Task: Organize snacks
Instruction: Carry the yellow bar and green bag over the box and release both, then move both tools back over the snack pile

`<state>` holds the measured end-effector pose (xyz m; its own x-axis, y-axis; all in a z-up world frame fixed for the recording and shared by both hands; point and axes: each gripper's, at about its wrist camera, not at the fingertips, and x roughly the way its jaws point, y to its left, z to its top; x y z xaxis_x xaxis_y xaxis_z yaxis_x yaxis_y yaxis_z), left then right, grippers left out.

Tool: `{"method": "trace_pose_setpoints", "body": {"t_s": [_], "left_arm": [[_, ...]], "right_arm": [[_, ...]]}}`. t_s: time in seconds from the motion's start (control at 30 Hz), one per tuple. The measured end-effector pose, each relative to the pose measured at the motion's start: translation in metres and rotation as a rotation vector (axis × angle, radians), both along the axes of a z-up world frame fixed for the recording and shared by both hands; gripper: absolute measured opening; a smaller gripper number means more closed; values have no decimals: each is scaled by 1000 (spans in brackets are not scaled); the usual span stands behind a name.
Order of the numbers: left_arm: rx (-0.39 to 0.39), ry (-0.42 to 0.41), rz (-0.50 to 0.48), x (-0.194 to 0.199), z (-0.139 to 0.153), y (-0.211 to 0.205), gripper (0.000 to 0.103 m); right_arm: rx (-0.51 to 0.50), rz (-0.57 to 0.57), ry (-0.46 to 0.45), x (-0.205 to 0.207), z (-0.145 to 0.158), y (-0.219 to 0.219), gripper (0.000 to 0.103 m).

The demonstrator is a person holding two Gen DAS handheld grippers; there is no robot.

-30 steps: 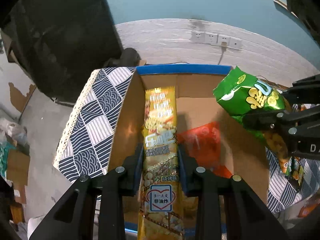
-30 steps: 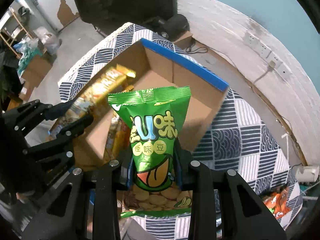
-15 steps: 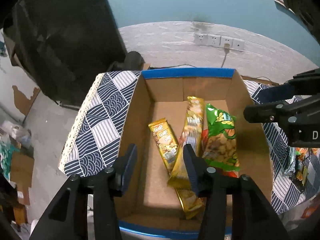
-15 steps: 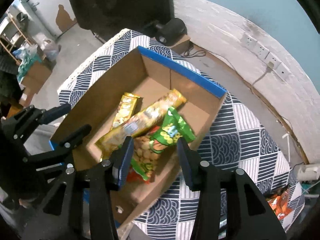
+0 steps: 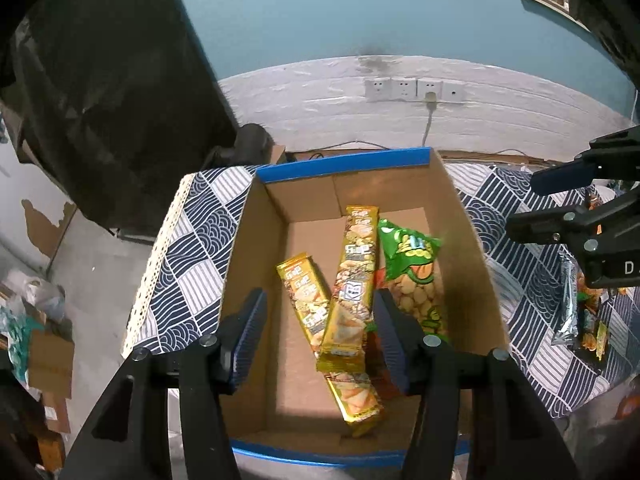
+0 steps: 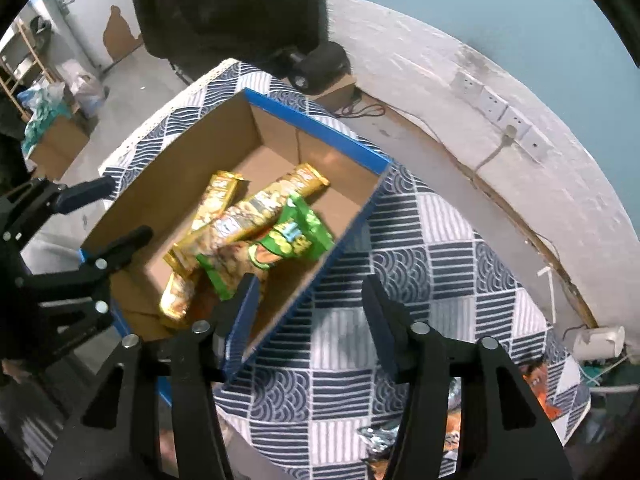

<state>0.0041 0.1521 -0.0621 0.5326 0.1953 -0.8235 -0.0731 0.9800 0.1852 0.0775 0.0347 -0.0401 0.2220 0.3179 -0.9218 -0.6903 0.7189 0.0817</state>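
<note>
A cardboard box with a blue rim (image 5: 344, 164) (image 6: 320, 128) stands on the patterned tablecloth. Inside lie a long gold snack pack (image 5: 354, 280) (image 6: 256, 212), a second gold pack (image 5: 308, 300) (image 6: 216, 200) under it, and a green bean bag (image 5: 412, 268) (image 6: 288, 240) on top of an orange pack. My left gripper (image 5: 320, 332) is open and empty above the box's near end. My right gripper (image 6: 312, 308) is open and empty over the box's right wall and the cloth; it also shows in the left wrist view (image 5: 568, 204).
Loose snack packs lie on the cloth at the right (image 5: 588, 320) (image 6: 452, 436). A black covered object (image 5: 100, 80) stands left of the table. Wall sockets (image 5: 416, 90) sit behind. The table edge with lace trim (image 5: 160, 252) drops to the floor at the left.
Both grippers let go: the gold pack and the green bag dropped into the box. Both grippers have since opened wider and drawn back, the right one moving rightward off the box.
</note>
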Motion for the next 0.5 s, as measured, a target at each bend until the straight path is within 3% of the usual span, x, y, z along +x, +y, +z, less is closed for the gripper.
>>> {"method": "trace_pose_setpoints", "body": {"t_s": [0.5], "left_arm": [[33, -8, -133, 4, 10, -64, 66]], "right_arm": [[-28, -59, -65, -10, 12, -74, 63]]}}
